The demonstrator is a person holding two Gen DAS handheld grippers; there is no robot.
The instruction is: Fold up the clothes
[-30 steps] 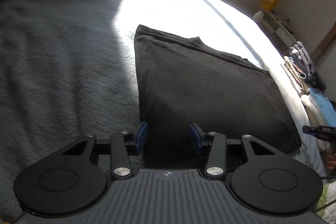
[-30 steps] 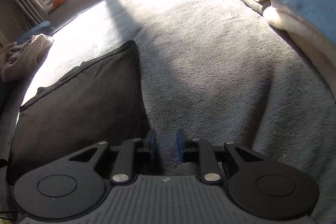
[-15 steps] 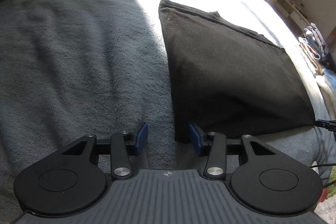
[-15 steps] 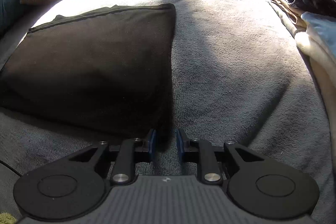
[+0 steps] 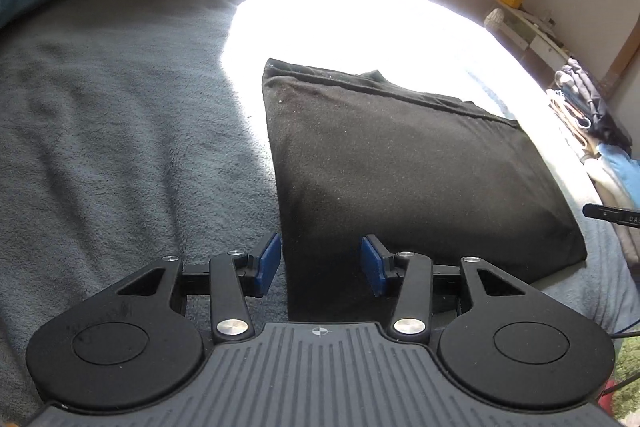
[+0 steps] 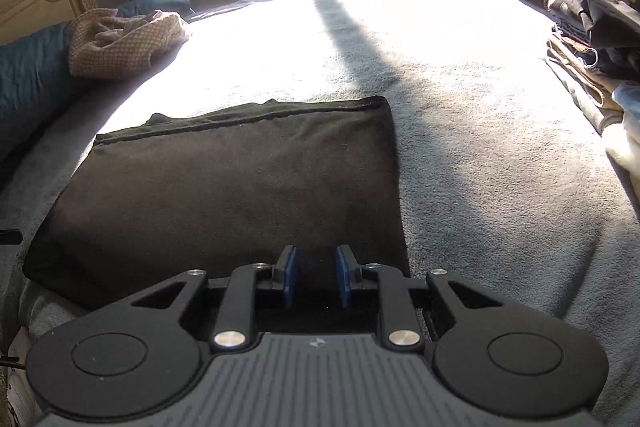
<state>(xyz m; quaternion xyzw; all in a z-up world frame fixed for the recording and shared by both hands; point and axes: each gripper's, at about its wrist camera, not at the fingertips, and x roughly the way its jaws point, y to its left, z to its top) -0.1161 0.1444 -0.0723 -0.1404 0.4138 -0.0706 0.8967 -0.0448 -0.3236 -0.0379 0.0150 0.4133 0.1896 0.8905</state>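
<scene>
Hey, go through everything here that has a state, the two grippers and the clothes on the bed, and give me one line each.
left gripper: jaws opening, nothing between the pads, over the near left corner of the garment
right gripper: jaws slightly apart, holding nothing
black garment: folded into a flat rectangle on the bed
checked cloth: crumpled, unfolded
stack of clothes: folded, piled at the bed's right edge

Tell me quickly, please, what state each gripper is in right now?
Left gripper: jaws opening, holding nothing, over the black garment's near corner.
Right gripper: open a little, holding nothing.
</scene>
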